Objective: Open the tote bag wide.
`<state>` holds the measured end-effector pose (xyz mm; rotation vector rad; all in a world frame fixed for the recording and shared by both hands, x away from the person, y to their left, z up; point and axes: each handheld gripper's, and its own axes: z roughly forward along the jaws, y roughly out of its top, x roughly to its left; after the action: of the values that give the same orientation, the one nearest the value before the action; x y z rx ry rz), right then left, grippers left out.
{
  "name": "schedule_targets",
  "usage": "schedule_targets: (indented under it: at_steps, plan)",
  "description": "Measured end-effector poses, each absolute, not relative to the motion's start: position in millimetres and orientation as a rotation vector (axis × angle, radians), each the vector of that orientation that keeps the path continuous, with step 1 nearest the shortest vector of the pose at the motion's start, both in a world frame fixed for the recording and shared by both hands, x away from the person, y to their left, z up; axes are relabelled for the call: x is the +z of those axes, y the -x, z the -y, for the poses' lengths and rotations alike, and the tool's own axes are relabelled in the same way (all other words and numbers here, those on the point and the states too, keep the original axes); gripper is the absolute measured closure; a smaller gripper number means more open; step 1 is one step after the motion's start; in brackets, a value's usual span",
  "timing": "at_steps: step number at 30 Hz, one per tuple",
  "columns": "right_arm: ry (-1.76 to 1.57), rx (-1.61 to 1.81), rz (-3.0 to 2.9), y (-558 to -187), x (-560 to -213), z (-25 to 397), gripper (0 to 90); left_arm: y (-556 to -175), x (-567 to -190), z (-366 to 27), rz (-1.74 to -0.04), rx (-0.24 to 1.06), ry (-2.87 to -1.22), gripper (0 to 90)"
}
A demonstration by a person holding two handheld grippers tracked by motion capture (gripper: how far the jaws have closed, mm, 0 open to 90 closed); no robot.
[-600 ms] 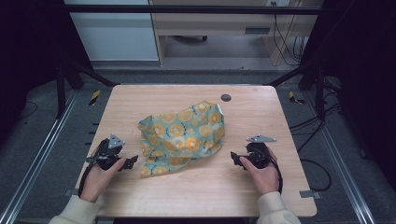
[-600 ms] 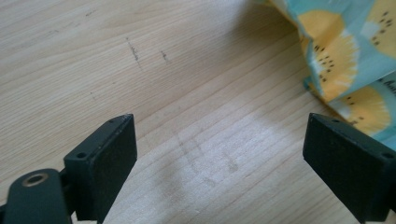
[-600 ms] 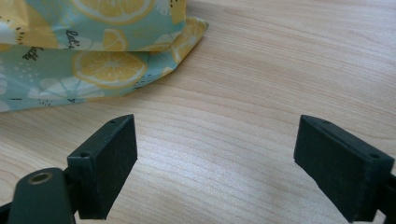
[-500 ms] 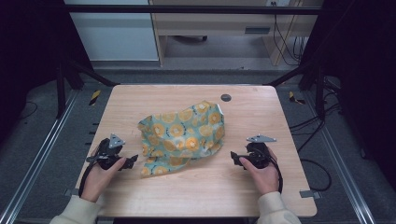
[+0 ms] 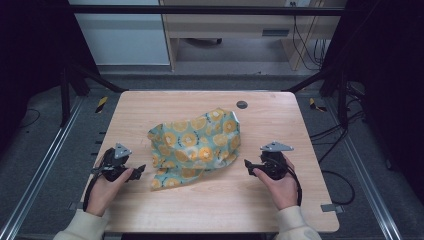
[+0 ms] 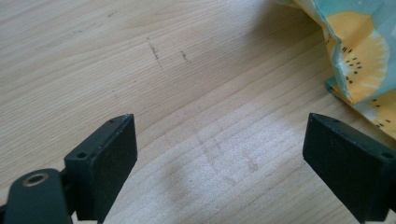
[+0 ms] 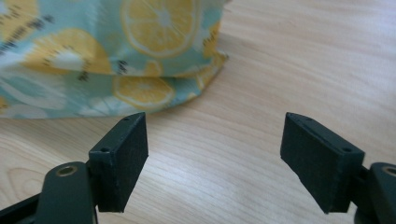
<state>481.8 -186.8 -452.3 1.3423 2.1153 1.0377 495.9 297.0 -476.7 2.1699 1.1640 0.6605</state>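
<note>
A crumpled teal cloth [image 5: 197, 145] printed with yellow citrus slices lies in a loose heap in the middle of the wooden table [image 5: 280, 115]. My left gripper [image 5: 141, 170] rests on the table just left of the cloth's near corner, open, with bare wood between its jaws. In the left gripper view [image 6: 219, 154] the cloth [image 6: 359, 51] edge sits at the upper right, apart from the jaws. My right gripper [image 5: 247, 164] stands open just right of the cloth. In the right gripper view [image 7: 215, 154] the cloth [image 7: 107, 51] lies ahead and to the left, untouched.
A small dark round grommet [image 5: 242, 104] is set in the table near its far edge. Black frame posts flank the table, and cables run on the floor at the right. Bare wood lies along the near edge between the two hands.
</note>
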Motion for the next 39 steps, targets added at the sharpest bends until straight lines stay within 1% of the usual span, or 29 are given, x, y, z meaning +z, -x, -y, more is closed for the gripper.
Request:
schedule_targets:
  at_steps: [4, 5, 10, 11, 12, 13, 17, 20, 21, 22, 23, 26, 28, 31, 34, 36, 37, 38, 39]
  plan:
    - [-1.253, 1.035, -2.137, -480.9, -436.1, 175.9, 28.5, -495.6, -476.9, -297.7, -1.167, 0.661, -2.162, 9.7]
    - [-1.253, 1.035, -2.137, -480.9, -436.1, 175.9, 28.5, -495.6, -476.9, -297.7, -1.167, 0.661, -2.162, 9.7]
    - [-1.193, 1.065, -2.173, -486.3, -408.4, 162.5, 32.3, -495.5, -477.8, -298.2, -1.180, 0.643, -2.169, 9.7]
    - [-1.193, 1.065, -2.173, -486.3, -408.4, 162.5, 32.3, -495.5, -477.8, -298.2, -1.180, 0.643, -2.169, 9.8]
    - [-1.166, 1.069, -2.176, -489.5, -398.3, 158.2, 32.4, -495.5, -477.7, -298.0, -1.180, 0.642, -2.173, 9.8]
    - [-1.166, 1.069, -2.176, -489.5, -398.3, 158.2, 32.4, -495.5, -477.7, -298.0, -1.180, 0.642, -2.173, 9.8]
    - [-1.114, 1.082, -2.184, -497.8, -376.2, 147.3, 33.7, -495.3, -477.8, -297.7, -1.184, 0.641, -2.177, 9.7]
    - [-1.088, 1.082, -2.192, -504.0, -360.8, 137.9, 32.2, -495.3, -477.7, -298.1, -1.187, 0.643, -2.178, 9.9]
    - [-1.088, 1.082, -2.192, -504.0, -360.8, 137.9, 32.2, -495.3, -477.7, -298.1, -1.187, 0.643, -2.178, 10.0]
    - [-1.064, 1.077, -2.201, -507.4, -353.7, 132.5, 30.5, -495.3, -477.7, -298.4, -1.189, 0.645, -2.176, 10.0]
    - [-1.064, 1.077, -2.201, -507.4, -353.7, 132.5, 30.5, -495.3, -477.7, -298.4, -1.189, 0.645, -2.176, 10.1]
    - [-1.053, 1.080, -2.214, -513.4, -345.3, 124.0, 26.4, -495.3, -478.0, -298.2, -1.190, 0.642, -2.180, 10.2]
    - [-1.039, 1.069, -2.233, -521.9, -344.4, 117.0, 22.8, -495.2, -477.8, -297.9, -1.188, 0.644, -2.180, 10.3]
    - [-1.034, 1.061, -2.239, -528.2, -345.5, 111.8, 21.0, -495.1, -477.7, -297.9, -1.189, 0.647, -2.180, 10.3]
    - [-1.009, 1.026, -2.244, -539.9, -346.6, 104.0, 21.1, -495.3, -478.2, -297.6, -1.189, 0.646, -2.181, 10.3]
    - [-1.009, 1.029, -2.278, -556.0, -349.9, 94.1, 21.0, -495.1, -478.0, -297.6, -1.188, 0.646, -2.180, 10.5]
    - [-1.009, 1.029, -2.278, -556.0, -349.9, 94.1, 21.0, -495.0, -477.9, -297.7, -1.188, 0.646, -2.179, 10.5]
    - [-1.013, 1.021, -2.300, -567.9, -352.8, 88.7, 20.0, -494.9, -477.6, -298.0, -1.189, 0.643, -2.179, 10.5]
    - [-1.013, 1.021, -2.300, -567.9, -352.8, 88.7, 20.0, -494.9, -477.6, -298.0, -1.189, 0.643, -2.179, 10.5]
